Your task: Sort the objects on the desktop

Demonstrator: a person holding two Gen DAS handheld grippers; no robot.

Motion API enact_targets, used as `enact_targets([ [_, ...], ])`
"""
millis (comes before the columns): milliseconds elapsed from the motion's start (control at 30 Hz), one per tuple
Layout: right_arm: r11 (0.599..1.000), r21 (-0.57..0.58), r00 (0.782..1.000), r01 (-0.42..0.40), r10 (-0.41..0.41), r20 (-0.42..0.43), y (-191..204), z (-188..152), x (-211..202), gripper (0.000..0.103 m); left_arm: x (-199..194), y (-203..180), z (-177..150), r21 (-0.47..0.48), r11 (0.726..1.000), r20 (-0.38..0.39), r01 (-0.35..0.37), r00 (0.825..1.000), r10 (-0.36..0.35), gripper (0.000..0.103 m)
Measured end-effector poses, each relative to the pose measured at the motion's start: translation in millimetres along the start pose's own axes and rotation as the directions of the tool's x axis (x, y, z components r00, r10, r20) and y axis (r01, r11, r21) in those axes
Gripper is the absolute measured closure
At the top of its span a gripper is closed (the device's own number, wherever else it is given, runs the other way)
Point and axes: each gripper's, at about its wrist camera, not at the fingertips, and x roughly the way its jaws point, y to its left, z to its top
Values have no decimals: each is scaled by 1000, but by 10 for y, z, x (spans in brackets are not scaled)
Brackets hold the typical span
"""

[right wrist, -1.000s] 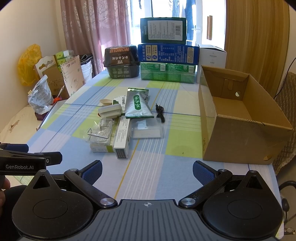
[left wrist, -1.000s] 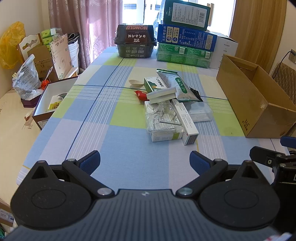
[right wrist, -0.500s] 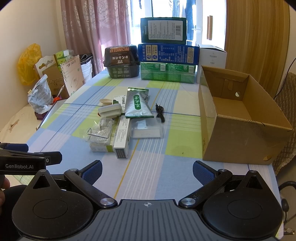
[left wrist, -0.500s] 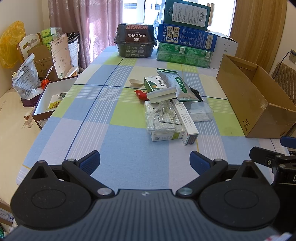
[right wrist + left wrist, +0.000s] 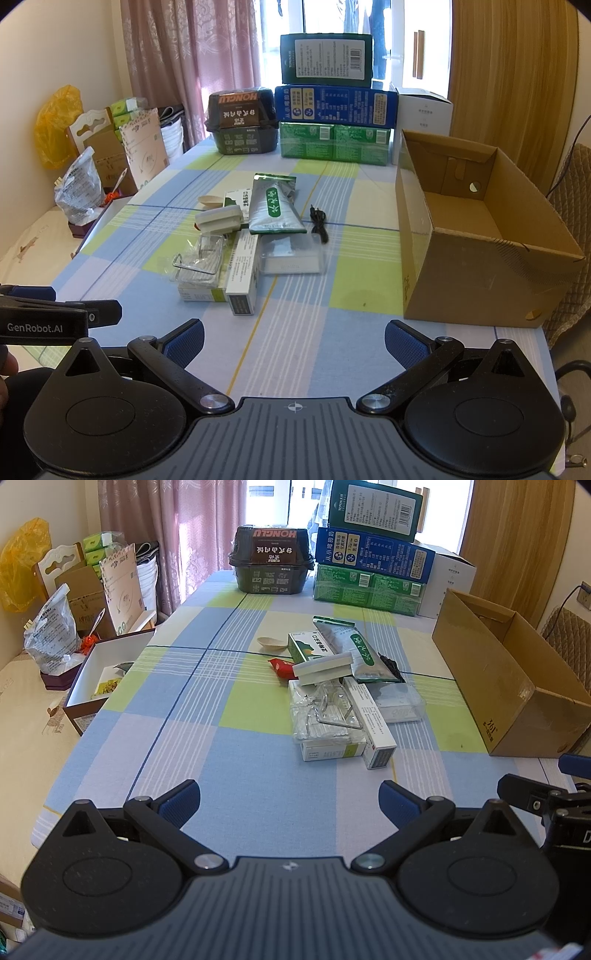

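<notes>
"HONGLU" on black container (image 5: 272,563); "GenRobot.AI" on left gripper (image 5: 40,326)

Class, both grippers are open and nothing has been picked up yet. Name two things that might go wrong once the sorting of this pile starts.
1. The wire rack lies on the white and green box, against the long white box. Lifting any one may drag the others.
2. The thin black cable lies flat on the tablecloth, so the fingers may slip off it or pinch the cloth.

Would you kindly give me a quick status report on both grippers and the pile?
Left gripper open, empty. Right gripper open, empty. Pile untouched mid-table; cardboard box empty beside it. Nothing in the way.
</notes>
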Motion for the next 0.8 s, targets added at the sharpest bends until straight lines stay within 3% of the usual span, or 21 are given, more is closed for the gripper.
enact_targets([
  [433, 1000, 4, 1000, -14, 14, -3, 2, 91, 41, 2, -47, 21, 64, -10, 998, -9, 54, 998, -54, 2],
  [700, 999, -28, 999, -41, 41, 8, 21, 182, 360, 2, 66, 128, 299, 30, 998, 16, 49, 999, -49, 2],
  [767, 998, -31, 999, -52, 52, 9, 1, 185, 477, 6, 143, 151, 343, 43, 998, 15, 44, 999, -44, 2],
  [800, 998, -30, 998, -63, 63, 3, -14, 189, 544, 13, 189, 157, 361, 48, 998, 12, 40, 999, -41, 2],
])
